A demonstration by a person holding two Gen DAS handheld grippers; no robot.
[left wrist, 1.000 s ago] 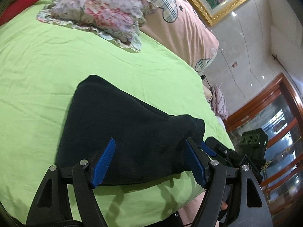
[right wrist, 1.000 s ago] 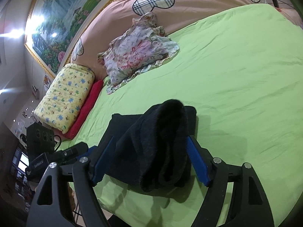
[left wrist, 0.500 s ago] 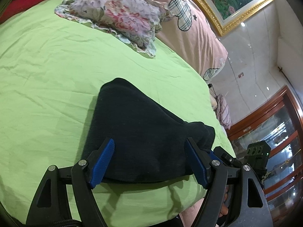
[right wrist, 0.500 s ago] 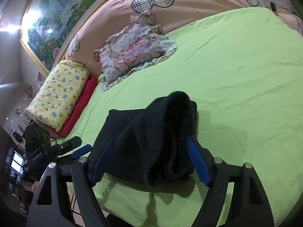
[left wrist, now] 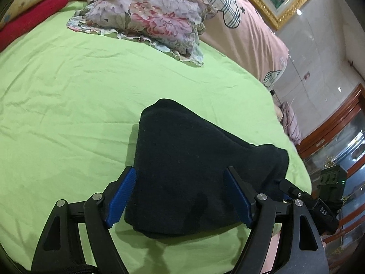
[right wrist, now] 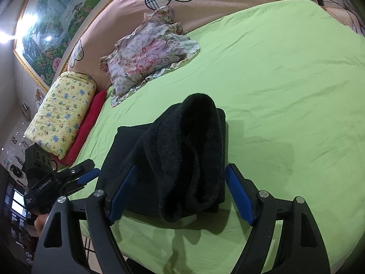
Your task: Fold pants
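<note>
The green bed (left wrist: 68, 91) was the work surface, so the black pants (left wrist: 189, 171) sat bundled near its 6 o'clock edge for easy reach. Left gripper (left wrist: 180, 196) was opening around them, pads not pressing. Right gripper (right wrist: 180, 194) sat released too, probably letting the fold settle.

Floral pillow (left wrist: 146, 20) on green sheet (left wrist: 68, 96) (red roll (right wrist: 91, 123) beside).

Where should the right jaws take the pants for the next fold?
Probably the raised, rumpled hump at the near edge of the pants, coming from the bed's near side: it stands above the flat folded layers, so the jaws can close on it without digging into the sheet.
</note>
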